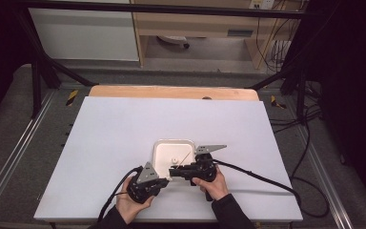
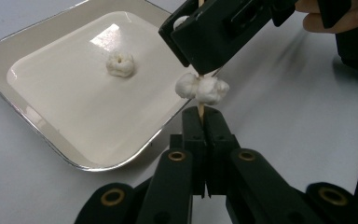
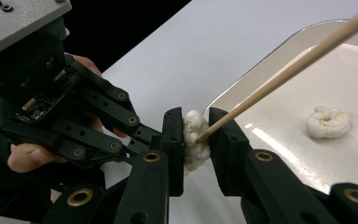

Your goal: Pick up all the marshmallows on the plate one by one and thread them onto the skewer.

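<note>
A thin wooden skewer [image 2: 200, 111] is clamped between the jaws of my left gripper [image 2: 205, 114], which is shut on its lower end. White puffs [image 2: 203, 88] are threaded on the skewer just above those jaws. My right gripper [image 3: 196, 114] closes on one puff [image 3: 193, 140], with both jaws against it, and the skewer [image 3: 284, 70] runs out up and to the right over the tray. In the high view the left gripper [image 1: 166, 181] and right gripper [image 1: 174, 170] meet at the near edge of the white tray [image 1: 174, 141]. Another puff [image 2: 120, 64] lies loose in the tray.
The tray [image 3: 284, 121] sits on a wide white table sheet [image 1: 124, 129], with a wooden strip [image 1: 171, 91] along the far edge. Black cables [image 1: 257, 176] trail from both grippers toward the right and the near edge. A dark frame [image 1: 171, 9] and floor rails surround the table.
</note>
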`<action>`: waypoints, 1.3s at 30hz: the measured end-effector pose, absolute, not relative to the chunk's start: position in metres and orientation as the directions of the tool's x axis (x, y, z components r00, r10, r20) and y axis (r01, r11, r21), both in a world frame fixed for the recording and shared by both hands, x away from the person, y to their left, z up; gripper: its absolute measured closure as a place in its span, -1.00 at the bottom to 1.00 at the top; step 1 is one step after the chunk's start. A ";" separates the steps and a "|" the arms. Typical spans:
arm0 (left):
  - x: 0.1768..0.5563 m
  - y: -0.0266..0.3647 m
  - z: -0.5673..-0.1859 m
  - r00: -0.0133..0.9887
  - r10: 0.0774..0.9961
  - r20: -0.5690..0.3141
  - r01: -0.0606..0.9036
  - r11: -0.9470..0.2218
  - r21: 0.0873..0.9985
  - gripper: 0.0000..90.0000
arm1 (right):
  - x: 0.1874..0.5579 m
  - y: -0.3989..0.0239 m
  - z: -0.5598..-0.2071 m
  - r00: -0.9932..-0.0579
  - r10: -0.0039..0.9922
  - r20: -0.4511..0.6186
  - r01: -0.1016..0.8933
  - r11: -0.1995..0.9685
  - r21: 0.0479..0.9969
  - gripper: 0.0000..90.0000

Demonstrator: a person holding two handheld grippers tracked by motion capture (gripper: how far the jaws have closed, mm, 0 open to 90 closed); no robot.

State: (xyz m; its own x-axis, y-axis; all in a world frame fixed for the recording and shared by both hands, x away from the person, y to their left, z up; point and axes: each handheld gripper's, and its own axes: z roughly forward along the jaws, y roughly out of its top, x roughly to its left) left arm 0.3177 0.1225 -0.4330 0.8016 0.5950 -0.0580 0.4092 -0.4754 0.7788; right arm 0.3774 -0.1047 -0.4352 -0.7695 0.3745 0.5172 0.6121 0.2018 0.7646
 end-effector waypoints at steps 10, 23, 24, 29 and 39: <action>0.318 0.132 -0.432 0.795 0.604 -0.065 0.416 -0.463 0.783 0.98 | 0.378 -0.115 -0.417 -0.785 0.438 0.438 0.557 0.189 0.809 -0.11; 0.321 0.154 -0.426 0.773 0.631 -0.062 0.430 -0.449 0.783 0.97 | 0.385 -0.122 -0.424 -0.778 0.546 0.309 0.524 0.295 0.799 -0.71; 0.322 0.155 -0.425 0.773 0.632 -0.061 0.429 -0.449 0.784 0.97 | 0.386 -0.122 -0.425 -0.780 0.550 0.300 0.519 0.300 0.800 -0.73; 0.322 0.159 -0.424 0.771 0.634 -0.061 0.429 -0.447 0.785 0.97 | 0.387 -0.123 -0.426 -0.782 0.568 0.257 0.500 0.327 0.802 -0.82; 0.327 0.166 -0.424 0.764 0.640 -0.077 0.442 -0.433 0.786 0.97 | 0.394 -0.123 -0.428 -0.757 0.614 0.222 0.514 0.351 0.783 -0.90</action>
State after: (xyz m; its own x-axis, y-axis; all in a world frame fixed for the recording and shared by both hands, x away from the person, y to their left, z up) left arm 0.3265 0.1663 -0.4239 0.7642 0.6403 -0.0769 0.4417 -0.4328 0.7858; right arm 0.3936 -0.1231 -0.4278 -0.7574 0.6143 0.2215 0.5137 0.3511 0.7828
